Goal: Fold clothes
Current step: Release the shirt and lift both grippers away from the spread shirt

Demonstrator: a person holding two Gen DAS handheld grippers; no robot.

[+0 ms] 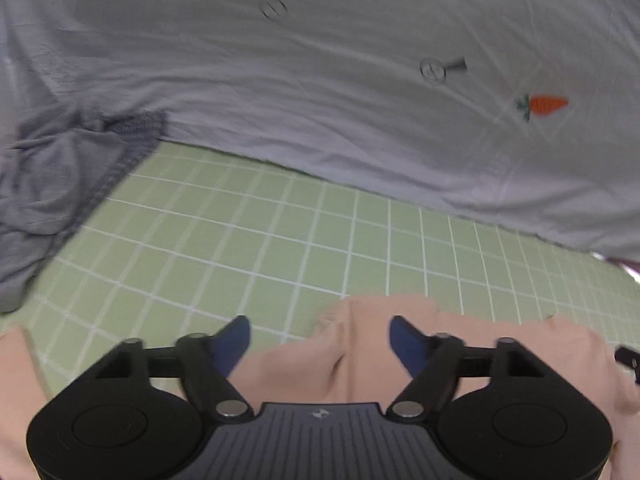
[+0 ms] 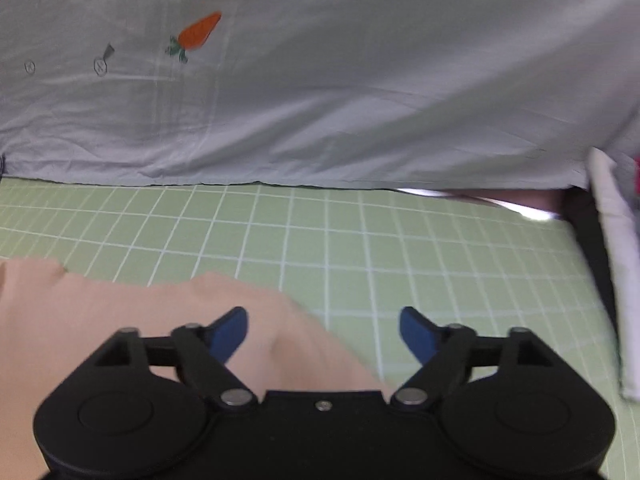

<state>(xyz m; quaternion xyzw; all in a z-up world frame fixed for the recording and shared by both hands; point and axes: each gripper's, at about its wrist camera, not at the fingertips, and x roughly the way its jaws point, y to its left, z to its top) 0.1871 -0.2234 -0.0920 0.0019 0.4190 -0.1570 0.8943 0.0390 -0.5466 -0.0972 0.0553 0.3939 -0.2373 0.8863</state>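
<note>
Peach cloth (image 1: 360, 360) lies rumpled on the green grid mat (image 1: 240, 240), under both of your grippers. At left, a grey garment (image 1: 52, 184) sits crumpled. Your left gripper (image 1: 320, 340) is spread wide, holding nothing; your right gripper (image 2: 324, 330) also, above the cloth's right edge. I think you should pinch only one layer, near an edge, at both sides evenly.

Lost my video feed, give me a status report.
Left tongs open, right tongs open, both empty. Peach garment flat on green grid mat, unheld. Grey clothes lie beyond.
</note>
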